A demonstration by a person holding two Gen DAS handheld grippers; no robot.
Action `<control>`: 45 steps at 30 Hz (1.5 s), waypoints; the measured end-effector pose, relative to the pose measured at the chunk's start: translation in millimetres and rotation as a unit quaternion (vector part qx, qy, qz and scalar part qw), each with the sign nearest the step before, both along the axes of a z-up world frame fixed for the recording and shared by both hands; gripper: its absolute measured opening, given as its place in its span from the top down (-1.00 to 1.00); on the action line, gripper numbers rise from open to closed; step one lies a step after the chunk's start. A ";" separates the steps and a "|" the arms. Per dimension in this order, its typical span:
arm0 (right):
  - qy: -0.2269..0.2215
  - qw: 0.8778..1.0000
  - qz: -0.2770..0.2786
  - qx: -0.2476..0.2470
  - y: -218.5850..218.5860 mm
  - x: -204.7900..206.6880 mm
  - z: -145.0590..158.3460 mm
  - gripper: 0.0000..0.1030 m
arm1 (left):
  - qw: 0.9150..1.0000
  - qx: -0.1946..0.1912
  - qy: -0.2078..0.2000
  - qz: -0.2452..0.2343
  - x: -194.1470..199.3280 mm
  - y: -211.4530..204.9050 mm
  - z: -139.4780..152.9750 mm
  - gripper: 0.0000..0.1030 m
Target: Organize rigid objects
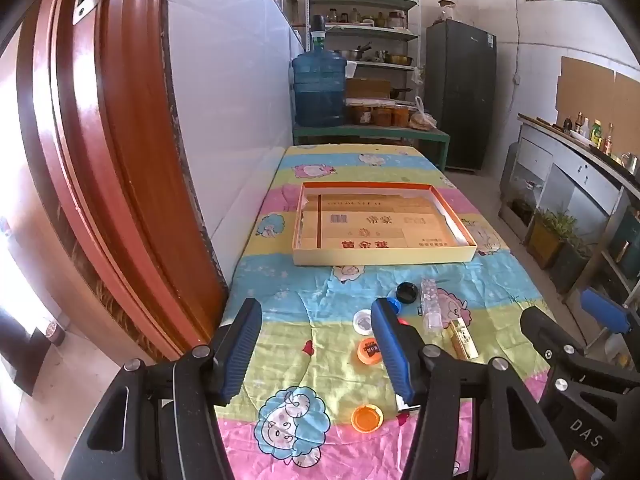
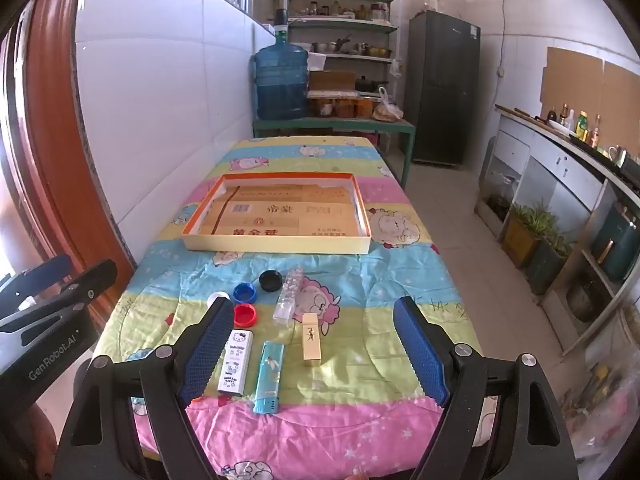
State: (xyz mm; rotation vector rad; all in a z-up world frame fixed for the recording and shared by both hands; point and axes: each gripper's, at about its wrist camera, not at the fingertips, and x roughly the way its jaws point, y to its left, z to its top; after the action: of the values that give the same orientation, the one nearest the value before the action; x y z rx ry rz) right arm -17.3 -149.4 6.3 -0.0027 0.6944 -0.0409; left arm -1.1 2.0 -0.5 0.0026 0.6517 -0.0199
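Observation:
A shallow cardboard box tray (image 1: 384, 257) (image 2: 276, 246) lies on the cartoon-print cloth, lined with flattened carton. In front of it are a black cap (image 2: 270, 280), a blue cap (image 2: 245, 292), a red cap (image 2: 245, 315), a white cap (image 2: 218, 297), a clear lighter (image 2: 290, 298), a gold lighter (image 2: 311, 342), a Hello Kitty lighter (image 2: 236, 362) and a teal lighter (image 2: 269, 376). Two orange caps (image 1: 367, 418) show in the left wrist view. My right gripper (image 2: 316, 344) hovers open above the lighters. My left gripper (image 1: 316, 344) stands open left of the caps, holding nothing.
A red-brown door (image 1: 104, 168) and a white tiled wall run along the table's left side. Behind the table stand a blue water jug (image 2: 282, 80), a loaded shelf (image 2: 344, 24) and a dark fridge (image 2: 444, 84). A counter (image 2: 560, 168) and potted plants (image 2: 532, 232) line the right.

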 end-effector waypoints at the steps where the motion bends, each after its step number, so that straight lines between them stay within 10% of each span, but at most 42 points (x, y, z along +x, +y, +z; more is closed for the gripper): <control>1: -0.001 1.000 0.000 0.000 0.0 0.2 -0.2 -0.61 | 1.000 -0.003 0.000 -0.001 -1.0 1.3 0.0 -0.11; 45: 0.007 1.000 0.004 -0.002 -1.4 10.5 -9.7 -0.61 | 1.000 0.010 0.022 -0.007 8.7 -11.9 -11.2 -0.11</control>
State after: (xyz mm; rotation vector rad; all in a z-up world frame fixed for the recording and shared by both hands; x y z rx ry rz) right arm -6.9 -150.8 -3.4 -0.0098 0.7079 -0.0351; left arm 7.6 -9.9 -11.7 0.0267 0.6954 -0.0276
